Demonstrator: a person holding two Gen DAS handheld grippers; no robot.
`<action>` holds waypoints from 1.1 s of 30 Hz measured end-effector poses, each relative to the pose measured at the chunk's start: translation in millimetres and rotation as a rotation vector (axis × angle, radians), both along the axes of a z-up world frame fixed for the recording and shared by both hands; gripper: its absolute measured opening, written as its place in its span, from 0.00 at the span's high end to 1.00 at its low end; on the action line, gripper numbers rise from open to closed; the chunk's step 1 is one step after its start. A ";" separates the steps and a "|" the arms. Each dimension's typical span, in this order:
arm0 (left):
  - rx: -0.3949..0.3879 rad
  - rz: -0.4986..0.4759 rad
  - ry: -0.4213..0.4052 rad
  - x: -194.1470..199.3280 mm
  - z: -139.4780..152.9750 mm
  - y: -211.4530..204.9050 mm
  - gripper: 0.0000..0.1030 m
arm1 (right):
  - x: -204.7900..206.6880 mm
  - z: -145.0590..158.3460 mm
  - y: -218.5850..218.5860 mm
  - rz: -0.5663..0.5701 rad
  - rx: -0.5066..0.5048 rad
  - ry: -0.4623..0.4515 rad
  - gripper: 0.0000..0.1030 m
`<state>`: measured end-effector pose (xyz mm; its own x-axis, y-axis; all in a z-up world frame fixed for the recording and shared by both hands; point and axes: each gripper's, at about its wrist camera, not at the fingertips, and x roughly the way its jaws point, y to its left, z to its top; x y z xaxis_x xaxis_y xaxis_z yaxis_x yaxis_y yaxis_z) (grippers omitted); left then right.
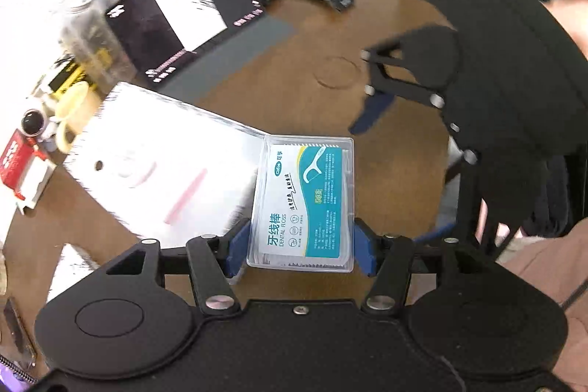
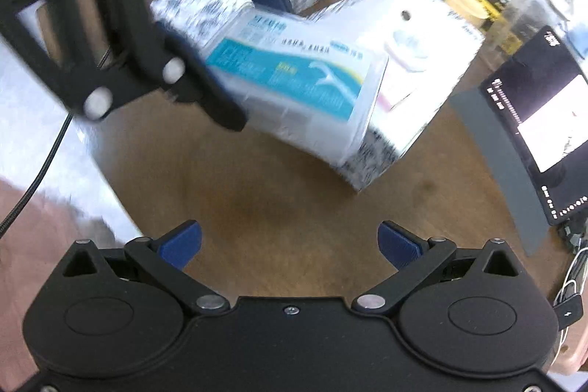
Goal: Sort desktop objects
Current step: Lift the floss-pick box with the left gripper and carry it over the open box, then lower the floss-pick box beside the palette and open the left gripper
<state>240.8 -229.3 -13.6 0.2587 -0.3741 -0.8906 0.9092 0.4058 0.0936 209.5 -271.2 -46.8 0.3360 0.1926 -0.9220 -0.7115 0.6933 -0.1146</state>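
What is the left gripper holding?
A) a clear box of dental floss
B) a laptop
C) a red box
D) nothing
A: the left gripper has its blue fingers pressed on both sides of the floss box, lifted above the table.

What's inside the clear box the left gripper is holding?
Through the lid of the clear box, held by the left hand-held gripper, a blue-and-white dental floss label shows. The label covers whatever lies under it, so the picks themselves can't be seen.

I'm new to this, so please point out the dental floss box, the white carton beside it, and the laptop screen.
dental floss box (image 1: 307, 204), left wrist view, teal label.
white carton (image 1: 161, 164), left wrist view, top face.
laptop screen (image 1: 183, 13), left wrist view, bright white window.
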 end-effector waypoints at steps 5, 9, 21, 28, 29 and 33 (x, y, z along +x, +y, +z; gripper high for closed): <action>0.021 0.017 0.002 40.5 3.4 0.8 0.45 | 16.3 6.0 2.0 -0.070 0.038 -0.004 0.00; 0.056 -0.002 -0.010 67.1 -7.4 -4.2 0.45 | 30.2 5.0 0.0 -0.111 0.054 0.017 0.00; 0.118 -0.056 0.076 127.0 -63.9 -26.6 0.45 | 64.3 -9.0 -8.0 -0.187 0.070 0.091 0.00; 0.194 -0.137 0.119 137.4 -96.6 -34.2 0.45 | 76.7 -22.2 -9.7 -0.184 0.084 0.128 0.00; 0.192 -0.146 0.117 138.3 -99.1 -34.0 0.45 | 78.1 -24.4 -9.9 -0.184 0.088 0.134 0.00; 0.177 -0.147 0.140 144.5 -98.2 -32.1 0.45 | 81.2 -30.0 -10.2 -0.182 0.098 0.151 0.00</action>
